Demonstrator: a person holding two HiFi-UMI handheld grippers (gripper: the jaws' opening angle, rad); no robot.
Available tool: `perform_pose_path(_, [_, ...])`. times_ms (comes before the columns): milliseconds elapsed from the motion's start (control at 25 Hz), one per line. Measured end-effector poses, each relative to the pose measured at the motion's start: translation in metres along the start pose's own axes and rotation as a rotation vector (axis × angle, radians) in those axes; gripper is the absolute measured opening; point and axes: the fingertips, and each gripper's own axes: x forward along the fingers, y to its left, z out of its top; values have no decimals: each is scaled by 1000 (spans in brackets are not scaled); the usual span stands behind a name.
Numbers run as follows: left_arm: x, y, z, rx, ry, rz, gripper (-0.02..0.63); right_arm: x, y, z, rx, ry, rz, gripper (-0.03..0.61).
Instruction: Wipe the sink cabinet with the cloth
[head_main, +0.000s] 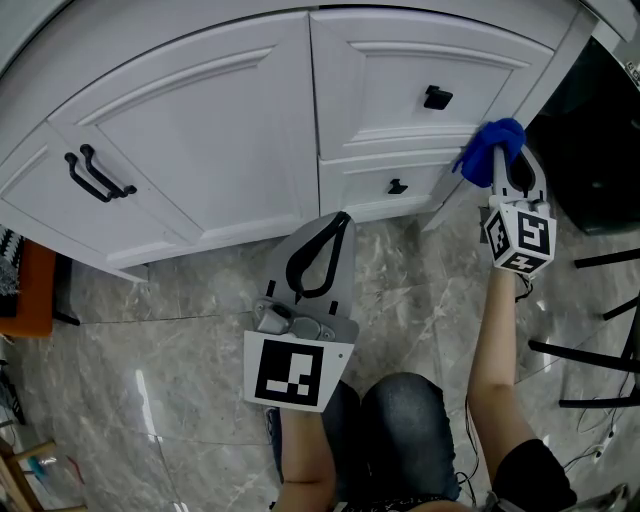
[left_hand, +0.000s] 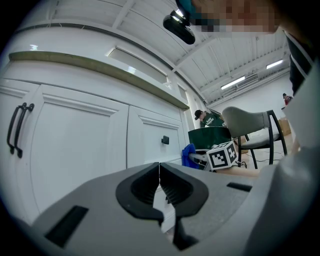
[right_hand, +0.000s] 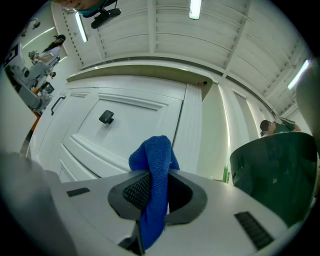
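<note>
Cloth (right_hand: 152, 185) of blue terry is pinched between the jaws of the right gripper (right_hand: 156, 174). A bunched fold stands up past the jaw tips and a tail hangs down toward the camera. In the head view the cloth (head_main: 490, 148) is held ahead of that gripper (head_main: 503, 165) against the right-hand edge of the white panelled sink cabinet (head_main: 200, 150). Whether it touches the paint cannot be told. A small black square knob (head_main: 437, 97) is seen just left of the cloth, on the upper drawer. To the right gripper's left and nearer the person, the left gripper (head_main: 343, 218) is held over the grey marble floor (head_main: 180, 340). Its jaws are pressed together with nothing between them, and it is pointed at the cabinet's base.
</note>
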Motion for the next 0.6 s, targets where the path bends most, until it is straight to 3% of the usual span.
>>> perform_pose_path(480, [3, -7, 1, 7, 6, -10, 6, -1, -3, -2, 0, 31, -25, 60])
perform_pose_path(600, [3, -4, -2, 47, 23, 1, 6, -12, 13, 13, 113, 7, 17, 60])
